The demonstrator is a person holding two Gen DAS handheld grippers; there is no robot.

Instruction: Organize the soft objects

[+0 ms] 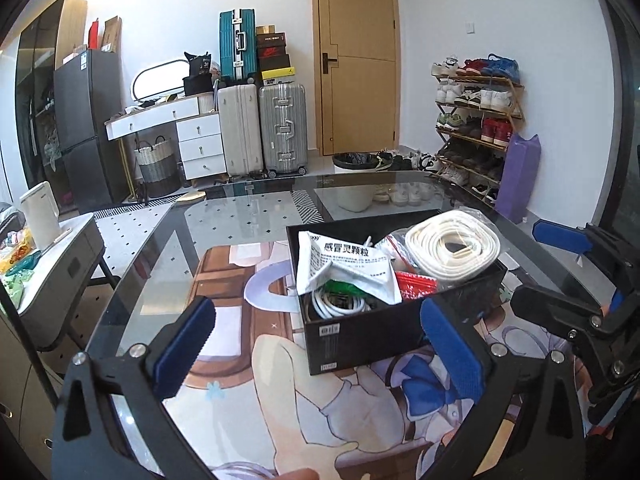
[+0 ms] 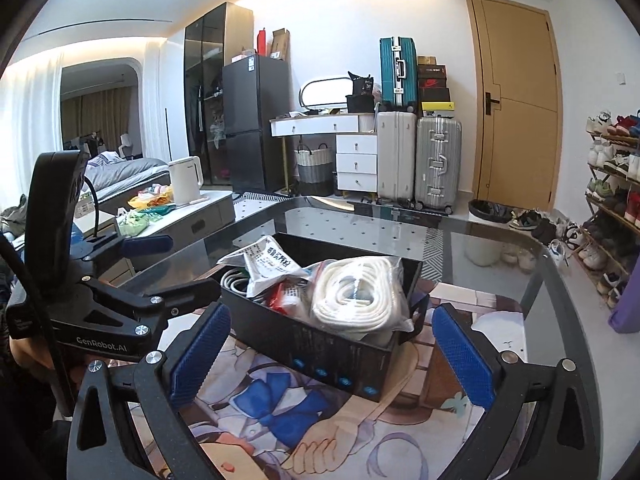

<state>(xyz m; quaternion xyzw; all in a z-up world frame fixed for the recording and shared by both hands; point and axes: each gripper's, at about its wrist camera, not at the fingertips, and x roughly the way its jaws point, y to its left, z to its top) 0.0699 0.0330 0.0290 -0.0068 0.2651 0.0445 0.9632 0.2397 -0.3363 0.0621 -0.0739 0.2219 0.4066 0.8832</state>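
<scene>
A black box [image 1: 360, 340] [image 2: 320, 344] stands on a glass table over a printed mat [image 1: 248, 360]. It holds a bagged coil of white rope [image 1: 452, 248] [image 2: 356, 296], a crumpled white medicine packet [image 1: 344, 268] [image 2: 268, 264], a red packet [image 1: 416, 284] and a white cable [image 1: 340, 306]. My left gripper [image 1: 318, 306] [image 2: 188, 264] is open just short of the box's near side. My right gripper [image 2: 330, 312] [image 1: 528, 264] is open at the box's long side. Neither holds anything between its blue pads [image 2: 464, 356].
Beyond the glass table's far edge [image 1: 360, 178] are suitcases [image 1: 280, 128], a wooden door [image 1: 356, 60], a bin [image 1: 354, 184] and a shoe rack [image 1: 476, 120]. A side table with a white kettle [image 2: 186, 180] and snack bags stands to the left. A purple bag [image 1: 520, 176] leans at the right.
</scene>
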